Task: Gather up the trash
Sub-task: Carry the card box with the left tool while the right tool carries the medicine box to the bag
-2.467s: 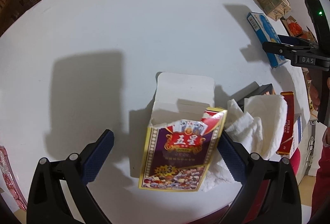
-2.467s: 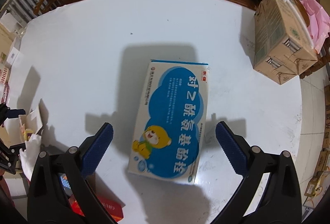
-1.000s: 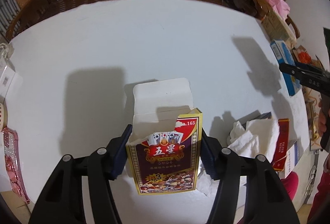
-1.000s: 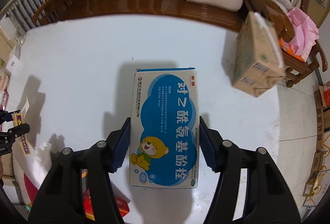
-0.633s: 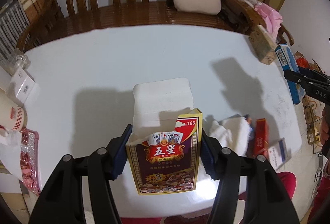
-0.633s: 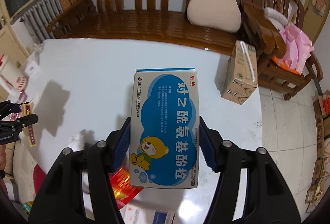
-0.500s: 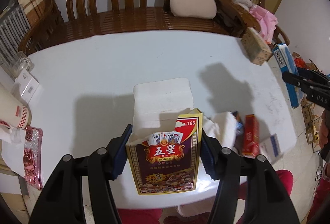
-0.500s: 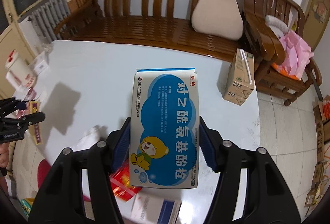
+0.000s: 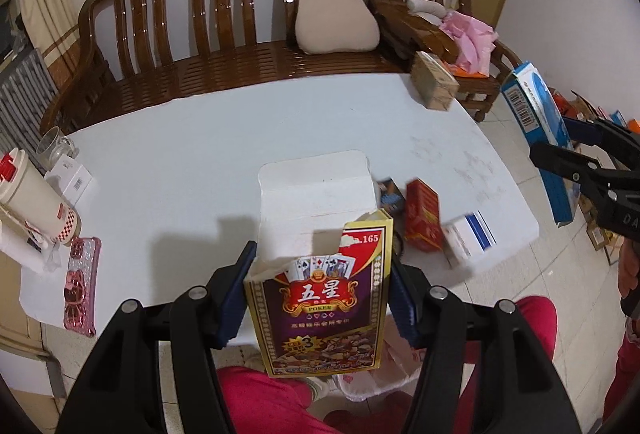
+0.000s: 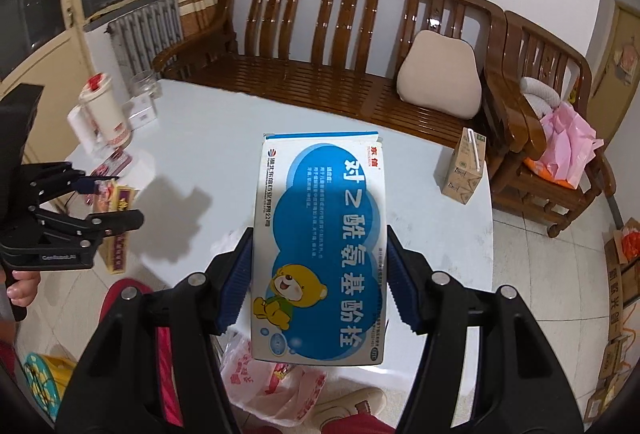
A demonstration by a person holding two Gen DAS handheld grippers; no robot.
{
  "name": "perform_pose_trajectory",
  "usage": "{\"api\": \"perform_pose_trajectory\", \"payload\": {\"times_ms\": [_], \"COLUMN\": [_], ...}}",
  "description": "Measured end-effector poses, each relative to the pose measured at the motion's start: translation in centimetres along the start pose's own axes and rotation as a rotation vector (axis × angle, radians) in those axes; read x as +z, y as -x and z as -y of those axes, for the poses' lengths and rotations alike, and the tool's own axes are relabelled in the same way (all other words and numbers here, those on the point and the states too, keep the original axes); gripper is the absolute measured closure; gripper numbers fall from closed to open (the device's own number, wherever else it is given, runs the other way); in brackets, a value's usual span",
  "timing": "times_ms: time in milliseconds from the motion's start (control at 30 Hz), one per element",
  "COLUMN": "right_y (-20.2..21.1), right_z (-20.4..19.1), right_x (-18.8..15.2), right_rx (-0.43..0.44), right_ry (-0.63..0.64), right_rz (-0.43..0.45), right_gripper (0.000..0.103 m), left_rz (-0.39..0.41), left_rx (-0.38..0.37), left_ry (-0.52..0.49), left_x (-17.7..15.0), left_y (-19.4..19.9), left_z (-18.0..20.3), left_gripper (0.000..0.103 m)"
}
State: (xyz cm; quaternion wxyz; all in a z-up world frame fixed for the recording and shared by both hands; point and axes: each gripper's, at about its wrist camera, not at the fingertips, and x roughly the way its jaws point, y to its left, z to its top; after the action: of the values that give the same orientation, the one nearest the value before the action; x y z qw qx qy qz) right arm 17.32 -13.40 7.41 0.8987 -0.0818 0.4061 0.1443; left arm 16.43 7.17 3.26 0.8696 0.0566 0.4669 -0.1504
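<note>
The left gripper (image 9: 318, 292) pinches a card box (image 9: 318, 298), flap open, above the table (image 9: 200, 154) edge. The right gripper (image 10: 318, 282) clamps a blue box (image 10: 320, 246) over a plastic bag (image 10: 276, 386). 2 small boxes (image 9: 422, 220) (image 9: 468, 238) lie on the table.

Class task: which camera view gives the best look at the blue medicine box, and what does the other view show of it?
The right wrist view: the blue medicine box fills the centre, printed face readable, clamped in the right gripper. The left wrist view shows only its barcoded edge at the far right.
</note>
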Motion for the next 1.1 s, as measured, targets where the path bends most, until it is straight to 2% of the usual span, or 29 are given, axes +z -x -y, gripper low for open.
{"api": "perform_pose_trajectory", "payload": {"times_ms": [233, 433, 833, 1100], "right_y": [1.9, 2.5, 1.2, -0.6], "right_z": [-3.0, -4.5, -6.0, -6.1], "right_x": [-4.0, -7.1, -12.5, -15.6], "right_rx": [0.014, 0.036, 0.043, 0.055], "right_ry": [0.040, 0.049, 0.037, 0.014], "right_rz": [-0.010, -0.026, -0.070, -0.121], "right_gripper": [0.043, 0.043, 0.043, 0.043], "left_rz": [-0.020, -0.029, -0.070, -0.121], "left_rx": [-0.015, -0.044, -0.081, -0.113], "left_ry": [-0.043, -0.038, -0.045, -0.051], "left_x": [-3.3, -5.8, -9.2, -11.5], "left_y": [0.4, 0.1, -1.9, -4.7], "left_z": [2.4, 3.5, 5.4, 6.8], "left_gripper": [0.045, 0.045, 0.045, 0.045]}}
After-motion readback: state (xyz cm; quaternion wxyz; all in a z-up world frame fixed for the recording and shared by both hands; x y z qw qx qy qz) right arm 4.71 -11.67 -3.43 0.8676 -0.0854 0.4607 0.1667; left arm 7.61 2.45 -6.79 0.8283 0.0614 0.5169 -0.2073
